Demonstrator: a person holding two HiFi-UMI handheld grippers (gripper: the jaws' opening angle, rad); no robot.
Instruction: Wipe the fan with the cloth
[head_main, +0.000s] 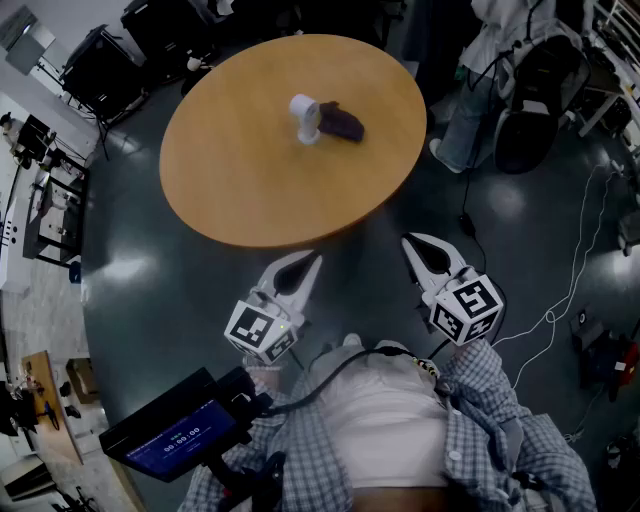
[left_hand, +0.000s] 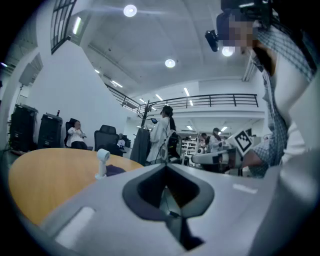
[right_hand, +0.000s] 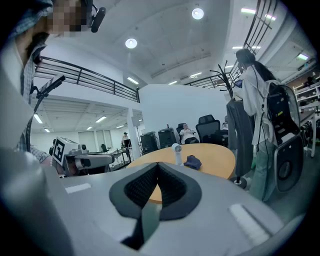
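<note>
Small white plastic fan (head_main: 305, 118) upright on round wooden table (head_main: 250, 190), dark purple cloth (head_main: 342, 121) just beside at its 3 o'clock. Prob light, tippy: brace stem. Cloth soft, pinch a fold. Jaws closed, empty on left gripper (head_main: 310, 258) + right gripper (head_main: 410, 240).

Smooth matt wooden table (head_main: 250, 170); white plastic fan (head_main: 306, 117); soft dark cloth (head_main: 341, 120).

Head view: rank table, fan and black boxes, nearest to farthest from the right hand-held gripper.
1. Table: its edge lies just ahead of the right hand-held gripper.
2. Fan: on the table's far half.
3. Black boxes: beyond the table, far left.
</note>
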